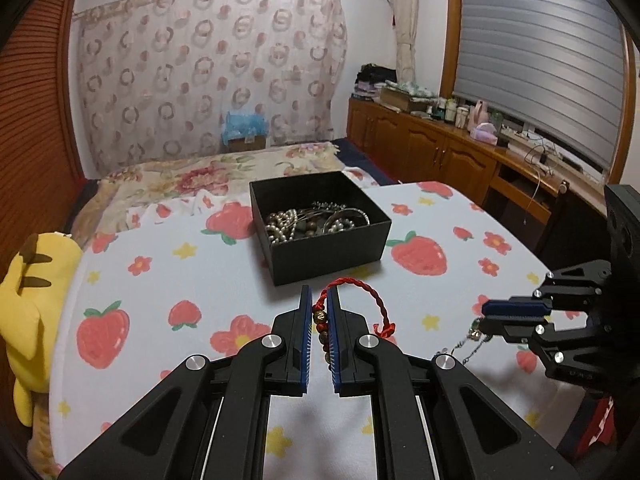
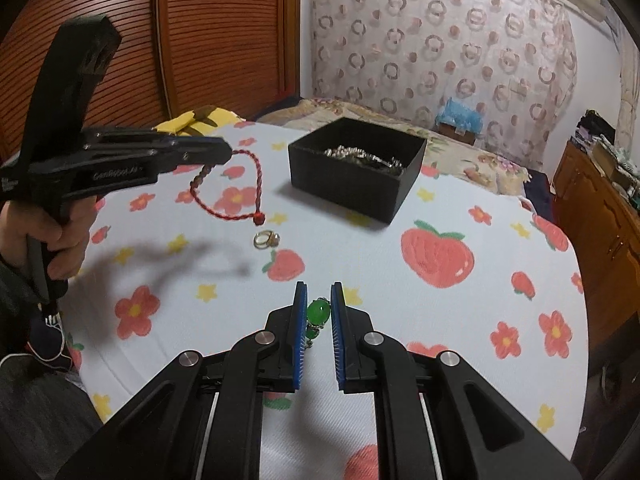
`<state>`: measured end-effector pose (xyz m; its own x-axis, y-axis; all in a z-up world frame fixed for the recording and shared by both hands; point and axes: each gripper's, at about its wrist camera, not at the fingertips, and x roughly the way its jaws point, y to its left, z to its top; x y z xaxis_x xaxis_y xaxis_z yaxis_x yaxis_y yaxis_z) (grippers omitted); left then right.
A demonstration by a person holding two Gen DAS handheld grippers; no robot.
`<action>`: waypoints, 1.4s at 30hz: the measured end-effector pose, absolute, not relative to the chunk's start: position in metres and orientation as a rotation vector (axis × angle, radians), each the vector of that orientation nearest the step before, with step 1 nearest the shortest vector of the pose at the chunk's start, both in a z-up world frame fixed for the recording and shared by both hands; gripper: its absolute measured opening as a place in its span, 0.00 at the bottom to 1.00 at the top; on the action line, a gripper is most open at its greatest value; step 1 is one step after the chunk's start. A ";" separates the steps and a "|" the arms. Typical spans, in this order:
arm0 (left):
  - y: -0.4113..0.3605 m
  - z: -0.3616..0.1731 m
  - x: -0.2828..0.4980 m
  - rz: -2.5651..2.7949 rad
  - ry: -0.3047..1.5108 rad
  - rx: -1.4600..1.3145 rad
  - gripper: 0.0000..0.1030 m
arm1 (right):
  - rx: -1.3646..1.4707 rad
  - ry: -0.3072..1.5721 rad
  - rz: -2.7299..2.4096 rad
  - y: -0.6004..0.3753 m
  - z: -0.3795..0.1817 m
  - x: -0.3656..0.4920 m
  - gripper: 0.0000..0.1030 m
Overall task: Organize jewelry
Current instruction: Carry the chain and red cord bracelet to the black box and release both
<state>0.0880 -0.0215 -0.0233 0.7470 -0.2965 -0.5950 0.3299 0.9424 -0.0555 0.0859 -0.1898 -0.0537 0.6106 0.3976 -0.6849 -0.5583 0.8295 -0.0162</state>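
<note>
Both grippers are loaded and lifted above the strawberry-print cloth. The left gripper is clenched on a red braided bracelet, pinching its beaded stretch between the pads while the cord loop hangs free in the air beside the jaws. The right gripper is closed on a green-stone piece, gripping it near the big oval stone; a thin chain seems to trail below it, though the view there is too cluttered to be sure. The black box, already holding pearls and silver pieces, sits ahead of both, apart from them. A gold ring is lying loose on the cloth, not yet collected. The risks from here: the dangling red loop could catch the box's near wall on the way over, the smooth stone could slip from a shallow pinch, and the two grippers could tangle their loads if they reach the box together
</note>
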 end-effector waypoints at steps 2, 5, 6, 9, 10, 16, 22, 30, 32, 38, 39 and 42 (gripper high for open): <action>-0.021 -0.023 0.087 -0.344 0.635 0.049 0.06 | -0.244 0.716 0.558 -0.190 -0.049 0.089 0.13; -0.019 -0.022 0.088 -0.338 0.630 0.045 0.06 | -0.253 0.699 0.558 -0.188 -0.040 0.094 0.13; -0.019 -0.022 0.088 -0.336 0.627 0.044 0.06 | -0.257 0.693 0.554 -0.188 -0.037 0.095 0.13; -0.018 -0.019 0.088 -0.330 0.618 0.039 0.06 | -0.267 0.681 0.548 -0.186 -0.030 0.102 0.13; -0.018 -0.018 0.088 -0.327 0.612 0.041 0.06 | -0.272 0.677 0.543 -0.185 -0.027 0.106 0.13; -0.014 -0.012 0.092 -0.312 0.593 0.048 0.06 | -0.286 0.656 0.521 -0.182 -0.011 0.127 0.13; -0.007 -0.008 0.100 -0.298 0.588 0.034 0.06 | -0.302 0.630 0.500 -0.174 0.008 0.155 0.13; -0.001 -0.005 0.109 -0.285 0.588 0.016 0.06 | -0.333 0.601 0.472 -0.159 0.030 0.188 0.13; 0.000 -0.004 0.111 -0.284 0.589 0.013 0.06 | -0.346 0.590 0.461 -0.154 0.034 0.194 0.13; 0.001 0.000 0.121 -0.270 0.585 0.019 0.06 | -0.356 0.567 0.450 -0.143 0.045 0.217 0.13; 0.001 0.001 0.124 -0.267 0.586 0.020 0.06 | -0.356 0.567 0.448 -0.141 0.045 0.221 0.13; 0.000 0.002 0.132 -0.260 0.588 0.026 0.06 | -0.339 0.585 0.449 -0.139 0.039 0.232 0.13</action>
<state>0.1325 0.0000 0.0024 0.8001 -0.2354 -0.5518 0.2500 0.9669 -0.0500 0.2316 -0.1385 0.0394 0.7426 0.3074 -0.5950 -0.4951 0.8502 -0.1787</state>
